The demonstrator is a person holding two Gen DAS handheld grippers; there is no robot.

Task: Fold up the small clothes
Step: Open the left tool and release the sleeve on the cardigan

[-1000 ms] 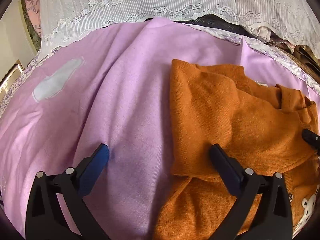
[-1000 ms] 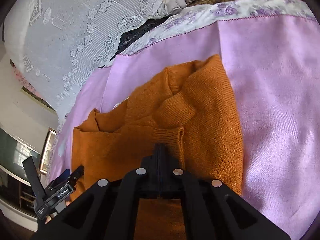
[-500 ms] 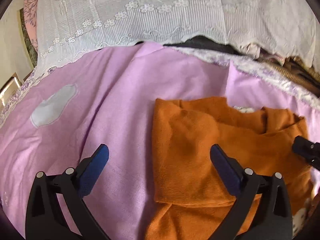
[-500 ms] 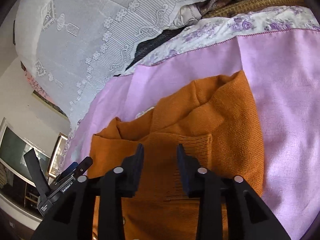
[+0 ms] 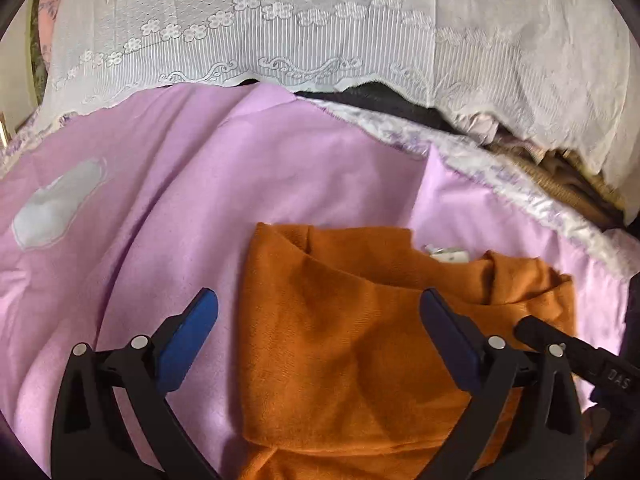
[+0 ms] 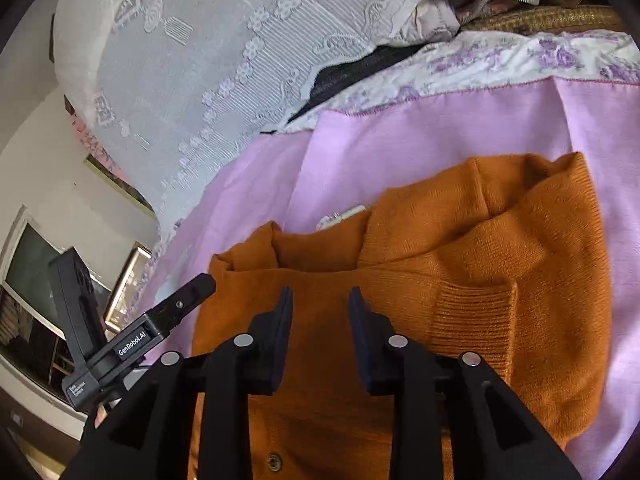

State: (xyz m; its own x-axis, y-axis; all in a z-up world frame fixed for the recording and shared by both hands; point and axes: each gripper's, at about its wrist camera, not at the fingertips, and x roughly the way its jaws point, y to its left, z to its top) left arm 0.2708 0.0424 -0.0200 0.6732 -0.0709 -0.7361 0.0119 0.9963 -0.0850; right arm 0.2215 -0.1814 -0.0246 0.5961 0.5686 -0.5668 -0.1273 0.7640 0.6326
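A small orange knit cardigan (image 5: 352, 340) lies on a pink sheet (image 5: 200, 200) with both sleeves folded in over its body. It also shows in the right wrist view (image 6: 460, 280), with a ribbed cuff (image 6: 472, 308) lying across the front. My left gripper (image 5: 318, 304) is wide open and empty, above the cardigan's left edge. My right gripper (image 6: 320, 300) is partly open and empty, just above the cardigan's middle. The left gripper also shows in the right wrist view (image 6: 176, 304). The right gripper's finger (image 5: 560, 340) shows at the right in the left wrist view.
White lace cloth (image 5: 320, 40) drapes over things behind the sheet. A floral border (image 6: 520, 60) edges the sheet at the back. A wicker basket (image 6: 552, 18) with clothes stands at the back right. A white patch (image 5: 52, 204) marks the sheet at left.
My right gripper opened and let go of the sleeve cuff, which now lies across the cardigan. Both grippers drew back from the cardigan.
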